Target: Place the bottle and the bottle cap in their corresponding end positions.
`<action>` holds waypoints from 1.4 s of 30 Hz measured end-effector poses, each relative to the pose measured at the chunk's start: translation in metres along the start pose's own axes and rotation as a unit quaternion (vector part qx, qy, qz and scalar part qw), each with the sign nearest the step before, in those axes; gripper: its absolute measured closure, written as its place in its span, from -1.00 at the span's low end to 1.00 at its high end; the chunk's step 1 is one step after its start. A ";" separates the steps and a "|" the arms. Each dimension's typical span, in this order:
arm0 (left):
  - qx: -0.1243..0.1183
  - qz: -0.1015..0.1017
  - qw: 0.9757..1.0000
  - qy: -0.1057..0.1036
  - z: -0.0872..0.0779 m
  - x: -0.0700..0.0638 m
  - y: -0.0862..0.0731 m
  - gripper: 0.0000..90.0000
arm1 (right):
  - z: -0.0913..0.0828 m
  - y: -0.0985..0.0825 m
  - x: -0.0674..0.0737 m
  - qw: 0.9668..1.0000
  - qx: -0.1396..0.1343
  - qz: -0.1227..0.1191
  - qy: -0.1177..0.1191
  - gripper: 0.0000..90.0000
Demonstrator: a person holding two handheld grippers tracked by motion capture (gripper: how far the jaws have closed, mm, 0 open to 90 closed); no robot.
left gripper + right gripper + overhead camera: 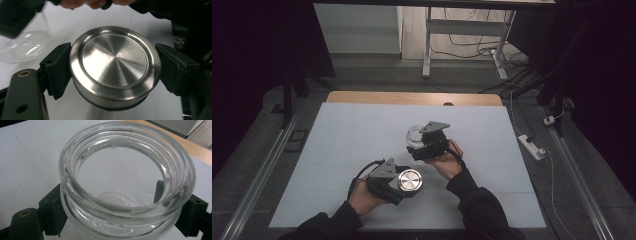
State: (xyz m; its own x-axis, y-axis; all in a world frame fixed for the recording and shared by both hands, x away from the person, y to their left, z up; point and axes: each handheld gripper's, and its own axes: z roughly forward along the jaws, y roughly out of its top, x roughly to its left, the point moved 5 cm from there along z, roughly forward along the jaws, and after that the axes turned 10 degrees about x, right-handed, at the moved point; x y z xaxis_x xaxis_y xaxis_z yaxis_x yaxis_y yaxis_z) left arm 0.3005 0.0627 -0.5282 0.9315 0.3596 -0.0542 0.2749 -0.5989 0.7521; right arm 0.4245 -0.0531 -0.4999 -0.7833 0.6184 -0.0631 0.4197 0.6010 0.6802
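Steel lid [113,66] pinched in left gripper [398,184], near-centre of table [337,150]; glass jar [126,182] clamped in right gripper [421,148], farther back, w/ mouth uncapped.

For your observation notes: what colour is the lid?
Silver brushed metal lid, clearest in the left gripper view.

Bench [362,130] seen from above: a wooden top, its bare edge [412,97] showing as a tan strip at 12 o'clock, covered nearly to every side by a pale, light-grey sheet [337,145]. A small dark notch [448,104] sits in the wooden strip just right of centre. Faint straight creases cross the sheet from 9 o'clock to 3 o'clock. Whether anything stands directly on the sheet cannot be told from the views. Around the bench lies a grey floor [257,165]; on it, at 3 o'clock, a white power strip [532,146] with its cable.
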 end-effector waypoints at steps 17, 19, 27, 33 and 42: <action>0.059 0.003 0.998 0.025 0.039 0.014 -0.016 -0.57 | 0.041 0.007 -0.011 1.000 0.009 0.003 -0.012 -0.67; 0.068 0.000 0.997 0.026 0.042 0.016 -0.017 -0.57 | 0.043 0.005 -0.012 1.000 0.011 0.007 -0.010 -0.67; 0.098 -0.006 0.995 0.025 0.048 0.019 -0.019 -0.57 | 0.051 0.000 -0.015 1.000 0.014 0.009 -0.007 -0.67; 0.134 -0.010 0.991 0.018 0.051 0.022 -0.021 -0.58 | 0.053 -0.002 -0.015 1.000 0.014 0.008 -0.001 -0.67; 0.143 -0.003 0.989 0.029 0.052 0.021 -0.022 -0.71 | 0.052 -0.004 -0.017 1.000 0.016 0.012 0.013 -0.68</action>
State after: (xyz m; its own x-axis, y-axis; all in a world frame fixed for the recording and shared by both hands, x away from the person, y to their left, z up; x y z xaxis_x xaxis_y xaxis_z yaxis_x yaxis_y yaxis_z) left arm 0.3265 0.0469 -0.5800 0.9168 0.3990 -0.0149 0.3444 -0.7714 0.5351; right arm 0.4601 -0.0395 -0.5393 -0.7836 0.6206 -0.0280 0.4532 0.6020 0.6574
